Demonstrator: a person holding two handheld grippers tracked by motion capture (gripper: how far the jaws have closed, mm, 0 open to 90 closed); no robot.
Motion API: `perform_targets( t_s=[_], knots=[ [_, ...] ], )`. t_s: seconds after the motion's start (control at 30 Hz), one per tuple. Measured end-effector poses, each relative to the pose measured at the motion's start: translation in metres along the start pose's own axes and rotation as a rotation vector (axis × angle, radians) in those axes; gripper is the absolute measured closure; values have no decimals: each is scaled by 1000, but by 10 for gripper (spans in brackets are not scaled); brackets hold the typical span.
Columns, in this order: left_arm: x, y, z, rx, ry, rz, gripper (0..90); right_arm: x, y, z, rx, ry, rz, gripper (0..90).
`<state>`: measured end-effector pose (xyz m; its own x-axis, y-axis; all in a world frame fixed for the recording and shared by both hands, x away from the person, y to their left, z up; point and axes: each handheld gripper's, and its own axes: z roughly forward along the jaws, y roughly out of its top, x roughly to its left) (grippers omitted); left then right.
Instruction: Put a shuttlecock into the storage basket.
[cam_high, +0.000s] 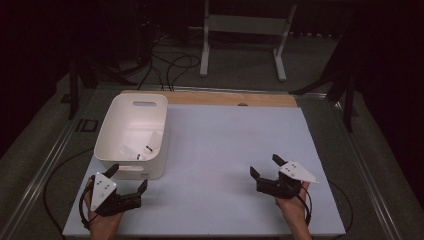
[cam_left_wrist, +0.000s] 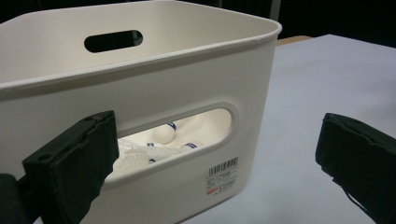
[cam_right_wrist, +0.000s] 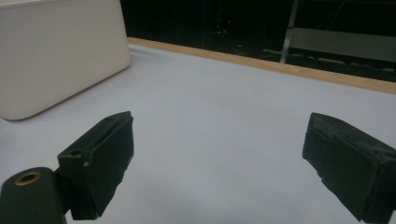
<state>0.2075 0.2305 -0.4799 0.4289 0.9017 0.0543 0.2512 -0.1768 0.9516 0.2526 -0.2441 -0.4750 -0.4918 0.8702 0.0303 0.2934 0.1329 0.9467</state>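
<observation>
A dark room surrounds a table (cam_high: 225, 150) with a pale, white-blue top and a wooden strip along its far edge; beyond it a white metal frame (cam_high: 245, 30) stands on the floor, and black cables (cam_high: 170, 65) trail across the floor behind the table's far left corner.

On the left part of the table stands a white plastic bin (cam_high: 112, 132), upright, with an oval handle slot in its far wall and another in its near wall. In the left gripper view a barcode sticker (cam_left_wrist: 222, 178) sits on the near wall of the bin, just below and to the right of the slot. Inside the bin, on its floor toward the near wall, lie several small white pieces with blue or dark marks (cam_left_wrist: 166, 133); what they are is too small to tell.

The left gripper (cam_high: 129, 178) hovers just in front of the bin's near wall, held by the person's left hand (cam_high: 102, 222), with a grey plate on top. Its jaws are spread wide and pinch nothing; in its own view one jaw overlaps the left end of the bin's slot and the other stands to the right of the bin, over bare tabletop. Whether a jaw touches the wall cannot be told.

Well to the right of the bin, the right gripper (cam_high: 266, 166) sits over bare table, held by the right hand (cam_high: 292, 207). Its jaws are also spread wide, with nothing between them, and they point up the table, with the bin's corner off to their left.
</observation>
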Motion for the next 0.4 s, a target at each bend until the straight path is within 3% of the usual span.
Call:
perform_targets(
  t_s=[0.4],
  knots=[
    [0,0,0,-2,10,5,2,-3,-9,-5,-6,-14,-1,90]
  ],
)
